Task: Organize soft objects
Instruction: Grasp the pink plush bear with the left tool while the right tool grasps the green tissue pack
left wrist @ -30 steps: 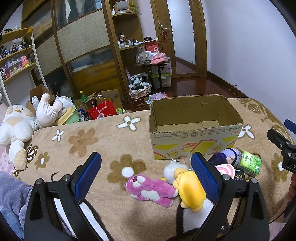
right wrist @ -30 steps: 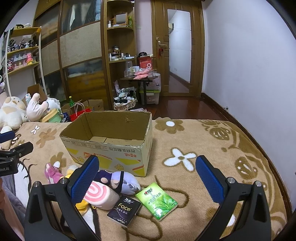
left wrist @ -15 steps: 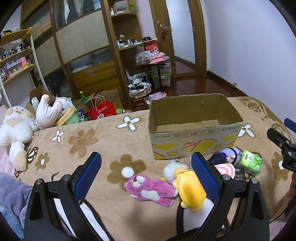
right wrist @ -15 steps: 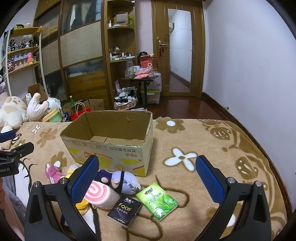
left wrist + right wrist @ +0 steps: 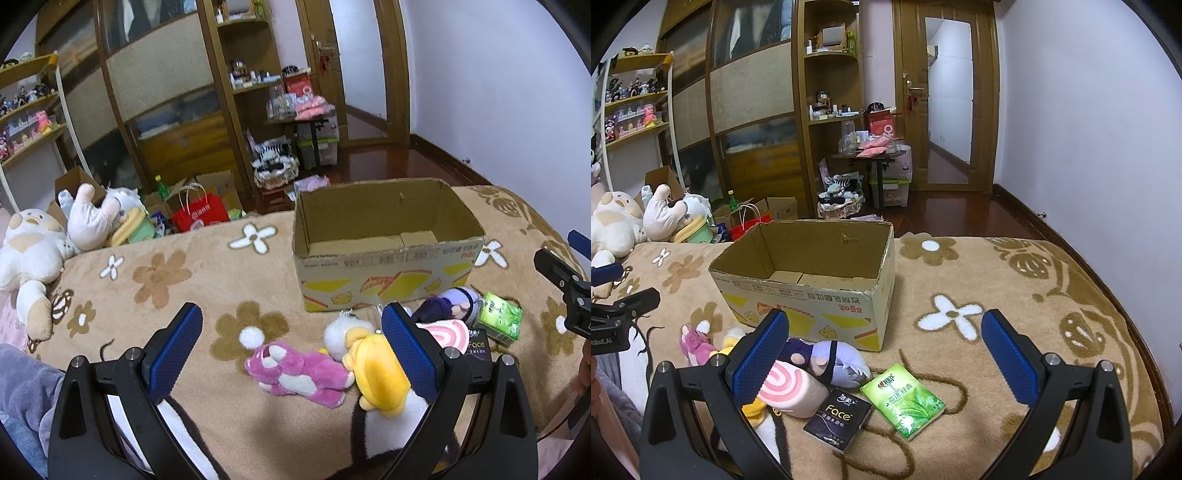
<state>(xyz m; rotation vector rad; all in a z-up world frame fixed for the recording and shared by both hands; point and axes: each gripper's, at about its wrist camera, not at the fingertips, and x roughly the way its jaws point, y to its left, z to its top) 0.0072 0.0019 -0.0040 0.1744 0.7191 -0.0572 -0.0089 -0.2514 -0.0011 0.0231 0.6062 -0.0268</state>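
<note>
Hovering above the near edge of the flowered blanket, the left gripper and the right gripper both stand spread wide with nothing between their blue pads. The cardboard box sits open and empty toward the middle of the blanket, and all 6 loose items lie in a huddle just in front of its near wall.

From the left wrist view, the pink plush lies flat beside the yellow duck plush, the 2 touching. Next to them are the pink swirl cushion and the purple doll, which rests against the box's near wall. The black tissue pack and the green tissue pack lie nearest the blanket's front edge, side by side.

Nothing is boxed yet, so the sorting looks barely begun. The main risk I see is crowding: closing on the duck or the pink plush could pinch its neighbour too and drag both. Plush also compresses, so a shallow bite on fur may slip during the lift. The 2 tools working the same heap could knock together, and a careless drop could catch the box rim and tip it on the soft bedding.
</note>
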